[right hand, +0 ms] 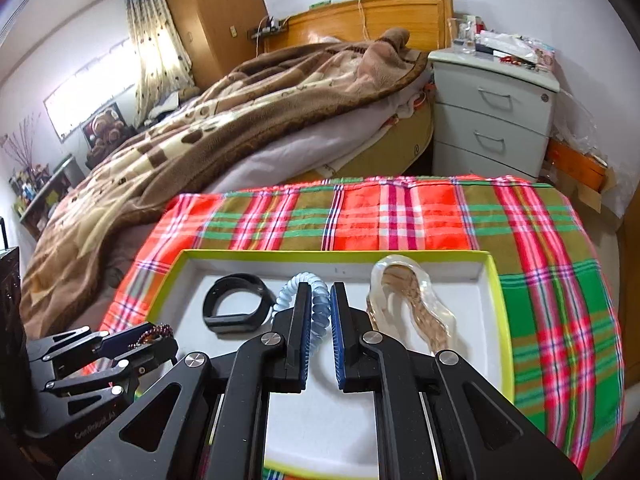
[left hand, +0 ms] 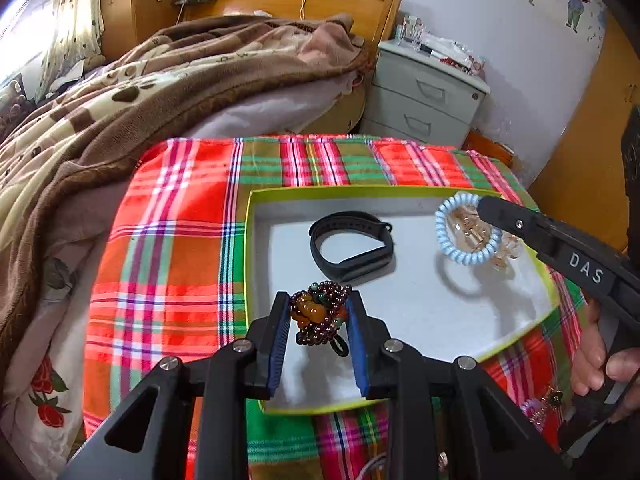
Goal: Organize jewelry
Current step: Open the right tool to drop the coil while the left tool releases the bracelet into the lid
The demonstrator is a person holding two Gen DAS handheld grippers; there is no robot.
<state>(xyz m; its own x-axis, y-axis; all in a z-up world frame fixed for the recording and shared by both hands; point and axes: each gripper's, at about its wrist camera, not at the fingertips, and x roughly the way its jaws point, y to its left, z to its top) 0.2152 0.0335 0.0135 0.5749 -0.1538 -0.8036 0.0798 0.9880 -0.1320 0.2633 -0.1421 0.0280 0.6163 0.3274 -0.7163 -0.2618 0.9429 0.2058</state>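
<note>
A bead bracelet (left hand: pixel 320 314) is pinched between the blue pads of the left gripper (left hand: pixel 319 320), bunched into a clump of dark red and amber beads, with a small black loop hanging below it. It is held over the near part of a white tray (left hand: pixel 424 312) with a yellow-green rim. Ahead of this gripper, a black band (left hand: pixel 352 246) is seen lying on the tray floor.

The right gripper (right hand: pixel 320 320) is nearly pressed together, and a pale blue coil tie (right hand: pixel 316 308) is clamped between its pads. In the left wrist view the tie (left hand: pixel 466 229) hangs from the fingertips above the tray, its shadow cast on the floor beneath. Just right of this gripper a clear amber hair clip (right hand: pixel 412 304) lies in the tray; to its left lies the band (right hand: pixel 236 304).

The tray is set on a plaid cloth (right hand: pixel 400 216). A hand (left hand: pixel 600 356) is seen on the right gripper's handle.
</note>
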